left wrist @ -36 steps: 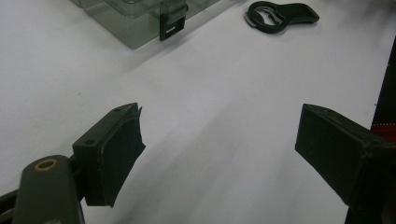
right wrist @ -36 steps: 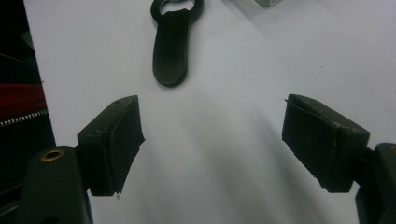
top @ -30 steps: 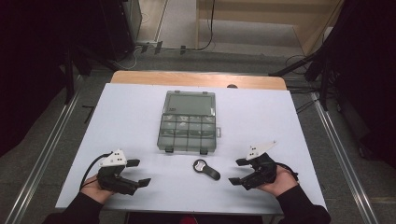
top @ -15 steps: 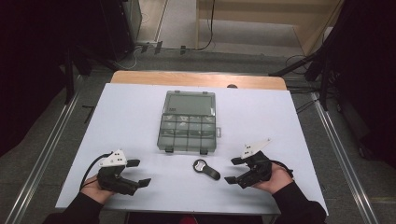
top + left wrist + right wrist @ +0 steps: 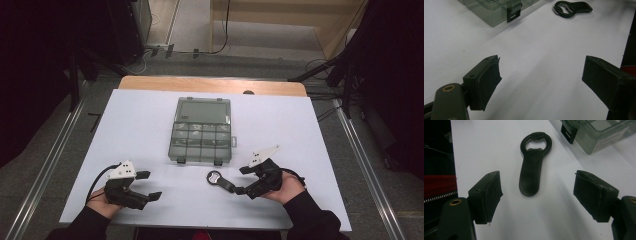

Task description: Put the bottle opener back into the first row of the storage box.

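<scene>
One black bottle opener lies before our wide-open, empty right gripper; our left gripper likewise gapes empty, the organizer box contents unclear.

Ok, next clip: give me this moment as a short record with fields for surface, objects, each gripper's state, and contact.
surface: white table top
object 1: grey translucent plastic compartment box, lid shut, two black latches toward the person
object 2: black bottle opener with ring head, lying flat, apart from the box
left gripper: open, over bare table, holding nothing
right gripper: open, jaws either side of the opener's handle end, lined up along it
contact: none visible; opener lies free on the table
</scene>
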{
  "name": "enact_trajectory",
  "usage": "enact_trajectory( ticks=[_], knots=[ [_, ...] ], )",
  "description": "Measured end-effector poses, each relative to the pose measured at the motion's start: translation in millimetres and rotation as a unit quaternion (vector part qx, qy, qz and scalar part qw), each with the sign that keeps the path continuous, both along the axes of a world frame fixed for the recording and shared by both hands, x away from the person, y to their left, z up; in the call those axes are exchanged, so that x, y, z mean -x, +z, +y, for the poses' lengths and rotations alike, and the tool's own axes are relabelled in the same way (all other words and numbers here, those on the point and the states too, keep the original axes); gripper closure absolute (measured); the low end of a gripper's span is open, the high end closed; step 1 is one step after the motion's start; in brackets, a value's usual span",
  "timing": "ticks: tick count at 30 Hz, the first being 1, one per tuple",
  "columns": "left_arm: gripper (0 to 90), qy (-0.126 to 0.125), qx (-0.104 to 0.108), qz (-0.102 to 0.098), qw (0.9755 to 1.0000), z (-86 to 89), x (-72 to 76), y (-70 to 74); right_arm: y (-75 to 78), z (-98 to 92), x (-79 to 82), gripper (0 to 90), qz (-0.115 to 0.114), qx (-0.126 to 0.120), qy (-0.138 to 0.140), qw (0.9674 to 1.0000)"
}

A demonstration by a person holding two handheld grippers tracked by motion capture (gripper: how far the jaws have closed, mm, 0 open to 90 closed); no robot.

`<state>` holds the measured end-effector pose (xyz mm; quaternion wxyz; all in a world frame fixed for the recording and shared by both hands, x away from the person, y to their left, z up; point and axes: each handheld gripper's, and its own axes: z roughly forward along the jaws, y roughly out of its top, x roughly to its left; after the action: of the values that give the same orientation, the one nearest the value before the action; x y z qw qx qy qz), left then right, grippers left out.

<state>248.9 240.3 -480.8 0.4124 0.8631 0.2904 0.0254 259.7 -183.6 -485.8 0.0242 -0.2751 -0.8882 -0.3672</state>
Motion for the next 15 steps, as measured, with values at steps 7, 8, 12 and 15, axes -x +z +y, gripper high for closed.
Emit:
enact_trajectory(
  ticks=[7,8,12,15],
  knots=[
    [14.4,-0.001,0.001,-0.002,1.0000,-0.4,0.4,0.0,0.8,10.7,-3.7,24.1,0.002,0.005,0.004,1.0000],
    [14.4,-0.002,0.001,-0.001,1.0000,-0.2,0.2,0.2,0.9,12.5,-4.1,24.2,0.003,0.005,0.005,1.0000],
    [14.4,-0.001,0.001,0.000,1.0000,0.2,0.2,0.2,0.5,19.9,-6.2,25.2,0.004,0.014,0.000,0.9999],
    [14.4,-0.006,-0.002,0.001,1.0000,0.3,0.1,0.5,-0.4,25.7,-7.3,25.7,0.009,0.025,-0.008,0.9996]
  ],
)
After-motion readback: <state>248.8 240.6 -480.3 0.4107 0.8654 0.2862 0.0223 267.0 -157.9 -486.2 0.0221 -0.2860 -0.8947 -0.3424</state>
